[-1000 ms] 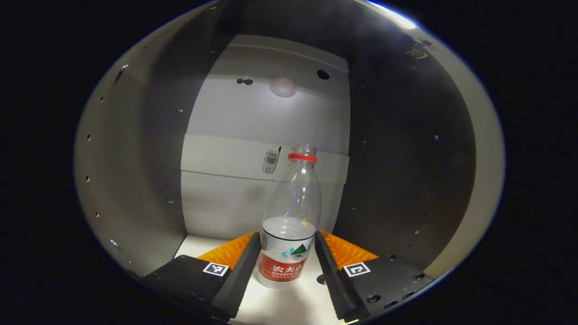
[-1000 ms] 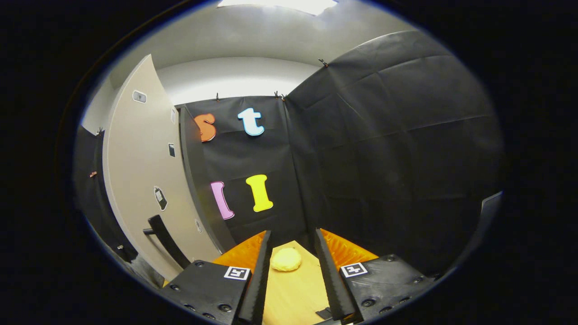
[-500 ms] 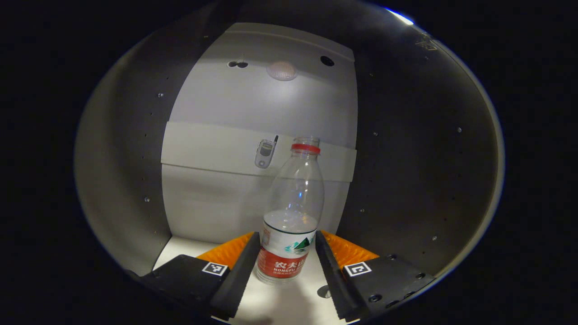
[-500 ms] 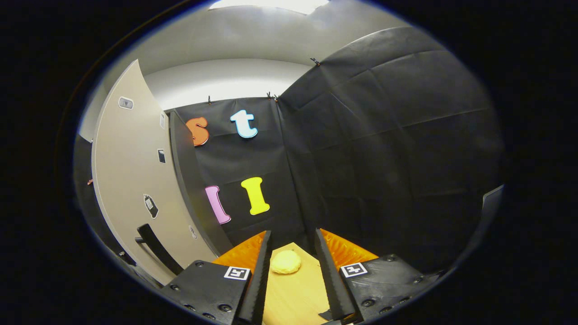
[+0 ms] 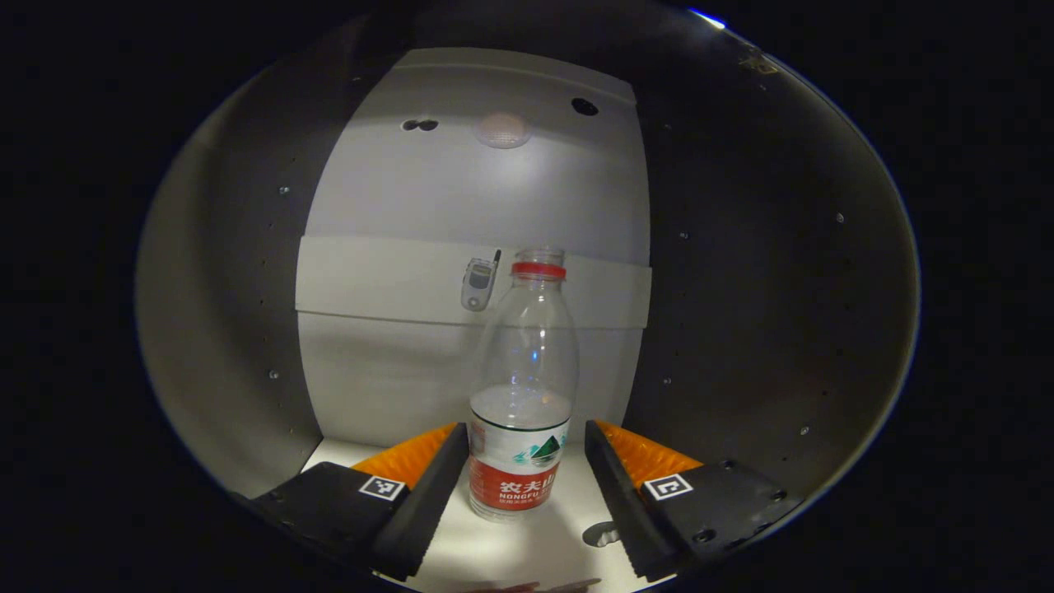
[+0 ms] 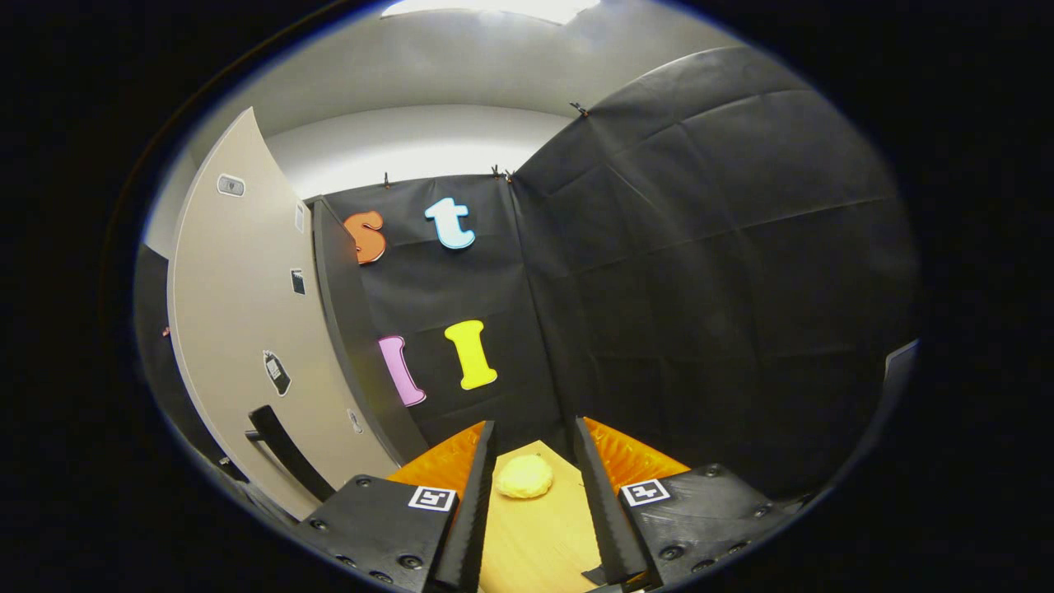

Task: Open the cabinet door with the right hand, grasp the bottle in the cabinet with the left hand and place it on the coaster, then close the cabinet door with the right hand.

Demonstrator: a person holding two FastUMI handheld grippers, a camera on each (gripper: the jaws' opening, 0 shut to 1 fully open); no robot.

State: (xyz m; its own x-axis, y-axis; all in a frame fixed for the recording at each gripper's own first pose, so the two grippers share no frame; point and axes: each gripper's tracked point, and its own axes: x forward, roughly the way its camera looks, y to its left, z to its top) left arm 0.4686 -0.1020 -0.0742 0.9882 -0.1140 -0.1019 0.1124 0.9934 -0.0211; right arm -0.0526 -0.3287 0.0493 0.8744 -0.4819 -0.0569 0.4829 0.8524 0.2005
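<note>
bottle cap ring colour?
Red, on the neck of the clear bottle; it shows best in the left gripper view.

You've pushed the left gripper (image 5: 520,486) deeper into the cabinet (image 5: 247,346), so the bottle (image 5: 522,395) now sits further between its jaws, which have spread slightly wider. Your right gripper (image 6: 533,494) has swung slightly rightward.

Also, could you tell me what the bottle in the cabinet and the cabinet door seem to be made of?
The bottle looks like thin clear plastic with a glossy finish: the cabinet's back wall shows through its upper half, and a printed label wraps its lower part. The cabinet door looks like a painted or laminated board, matt and pale beige, with a dark bar handle; its core cannot be told.
</note>
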